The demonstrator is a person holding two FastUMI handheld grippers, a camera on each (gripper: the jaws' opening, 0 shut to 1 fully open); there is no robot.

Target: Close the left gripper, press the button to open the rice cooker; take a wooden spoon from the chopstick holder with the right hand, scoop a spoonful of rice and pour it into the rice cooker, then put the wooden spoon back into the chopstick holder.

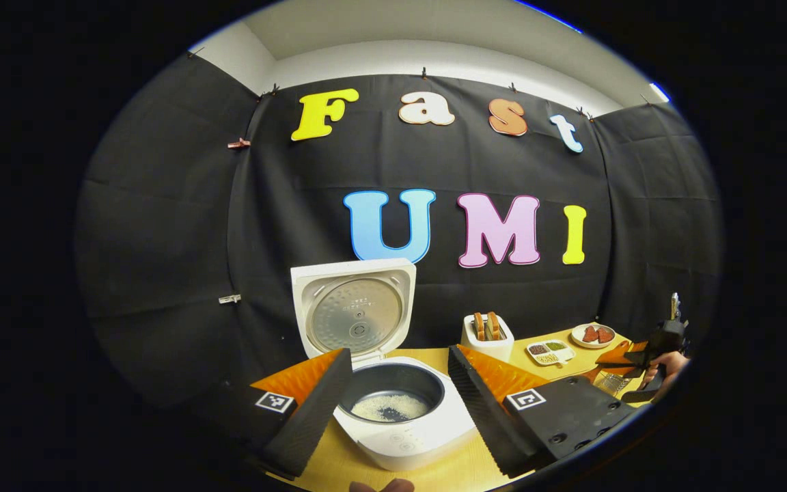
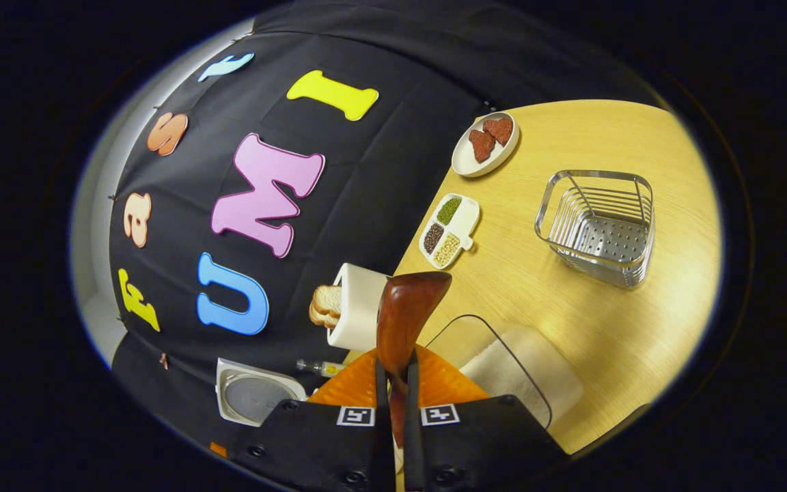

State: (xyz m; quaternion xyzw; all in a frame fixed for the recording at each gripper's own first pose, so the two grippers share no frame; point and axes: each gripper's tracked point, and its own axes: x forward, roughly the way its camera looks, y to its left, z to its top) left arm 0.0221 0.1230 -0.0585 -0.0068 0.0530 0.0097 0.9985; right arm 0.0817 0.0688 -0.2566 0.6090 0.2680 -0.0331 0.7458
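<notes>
Spoon (image 2: 407, 311): wooden, clamped by its handle between the right gripper (image 2: 393, 389) fingers, bowl end pointing forward and away. Bowl looks empty from here; its face is partly turned, so not certain.
Cooker (image 1: 393, 410): lid (image 1: 356, 307) stands upright, open. Pot holds a thin patch of rice (image 1: 390, 408) on the bottom.
Left gripper (image 1: 400, 403): fingers well apart, holding nothing, framing the open cooker from the near side.
Right gripper, far view: seen from the left gripper view at the table's right edge (image 1: 646, 362), a hand behind it.
Holder (image 2: 598, 225): wire basket, upright on the table (image 2: 571, 321), well apart from the spoon. Nothing inside that I can see.
Rice tub (image 2: 503, 369): clear container just beside the right gripper, white contents, presumably the rice supply.
Other items: toaster (image 2: 359, 307) with bread, divided dish (image 2: 449, 231) of beans, plate (image 2: 486, 143) with two dark red pieces. None touched.
Done, by judgement: button pressed, lid up; spoon taken; rice in the pot suggests the pour has been made.
Left, by judgement: carry spoon over the holder, lower it in, release.
Caution: holder is light wire and could tip if the spoon drops at a slant.
</notes>
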